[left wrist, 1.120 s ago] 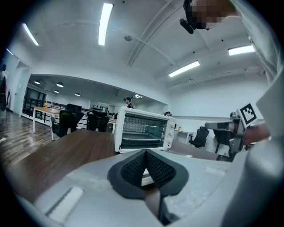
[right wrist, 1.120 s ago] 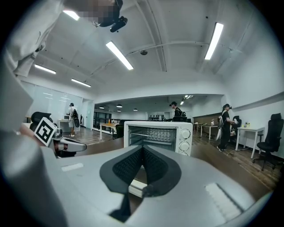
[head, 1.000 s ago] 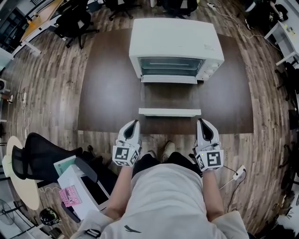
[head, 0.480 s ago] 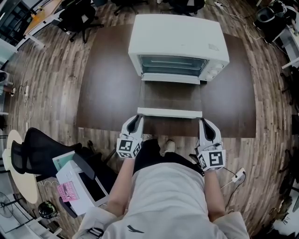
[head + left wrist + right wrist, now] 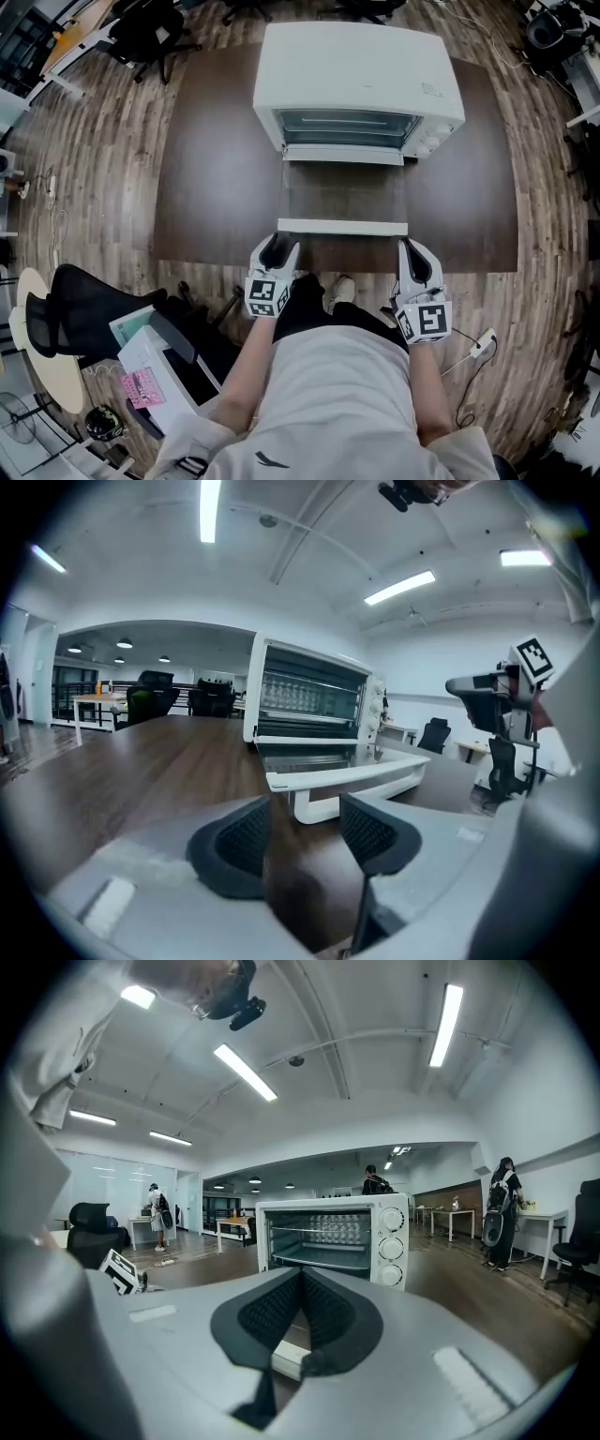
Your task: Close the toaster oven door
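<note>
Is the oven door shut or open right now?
Open. The door is folded down flat in front of the oven, its handle nearest the person, and the rack inside is in plain view.

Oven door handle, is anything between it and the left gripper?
Nothing visible. The left gripper, its jaws opening with nothing between them, faces the handle with only table between them.

Right gripper view — the right gripper (image 5: 300, 1274) body hides most of the door handle (image 5: 286, 1358); only a white sliver shows below the jaws. Head view — toaster oven (image 5: 356, 70) cavity mostly hidden under its roof; dials (image 5: 427, 141) too small to read.
</note>
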Demonstrator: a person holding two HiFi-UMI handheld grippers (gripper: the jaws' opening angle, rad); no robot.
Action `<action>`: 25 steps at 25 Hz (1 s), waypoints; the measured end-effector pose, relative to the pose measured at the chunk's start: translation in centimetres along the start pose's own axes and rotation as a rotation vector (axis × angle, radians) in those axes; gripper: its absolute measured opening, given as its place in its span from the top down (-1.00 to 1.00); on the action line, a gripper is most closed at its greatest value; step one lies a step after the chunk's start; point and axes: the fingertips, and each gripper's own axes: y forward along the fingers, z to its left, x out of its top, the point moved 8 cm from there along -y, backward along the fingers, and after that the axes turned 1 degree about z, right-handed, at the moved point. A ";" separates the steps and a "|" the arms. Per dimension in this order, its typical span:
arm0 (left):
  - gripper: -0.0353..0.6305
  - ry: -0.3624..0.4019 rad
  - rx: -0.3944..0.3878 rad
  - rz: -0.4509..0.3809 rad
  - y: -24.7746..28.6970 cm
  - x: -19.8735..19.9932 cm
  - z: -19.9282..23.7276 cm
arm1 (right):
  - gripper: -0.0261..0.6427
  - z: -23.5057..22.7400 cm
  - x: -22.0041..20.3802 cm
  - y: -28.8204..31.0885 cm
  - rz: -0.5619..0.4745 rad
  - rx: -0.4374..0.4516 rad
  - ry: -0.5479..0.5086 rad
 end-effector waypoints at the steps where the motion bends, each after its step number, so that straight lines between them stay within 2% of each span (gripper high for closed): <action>1: 0.20 -0.001 0.008 0.013 0.2 0.0 -0.1 | 0.92 -0.1 -0.1 0.0 0.003 -0.001 0.002; 3: 0.11 0.008 0.028 0.063 0.9 -0.1 -0.4 | 0.92 -0.2 -0.3 -0.1 0.007 -0.003 0.006; 5: -0.03 0.054 0.045 0.136 1.7 -0.5 -0.9 | 0.92 -0.2 -0.4 -0.1 0.010 -0.003 0.008; 7: -0.07 0.074 0.075 0.189 2.3 -0.7 -0.9 | 0.92 -0.3 -0.5 0.0 0.010 -0.002 0.008; 11: -0.09 0.006 0.120 0.202 2.6 -0.4 -0.4 | 0.92 -0.7 -0.5 -0.1 0.007 -0.007 0.012; 20: -0.08 0.012 0.075 0.255 4.7 0.7 0.2 | 0.92 -0.9 -0.7 0.4 0.010 -0.001 0.022; 25: 0.08 0.041 0.006 0.265 4.9 0.9 0.1 | 0.92 -1.0 -0.6 0.9 0.009 0.003 0.024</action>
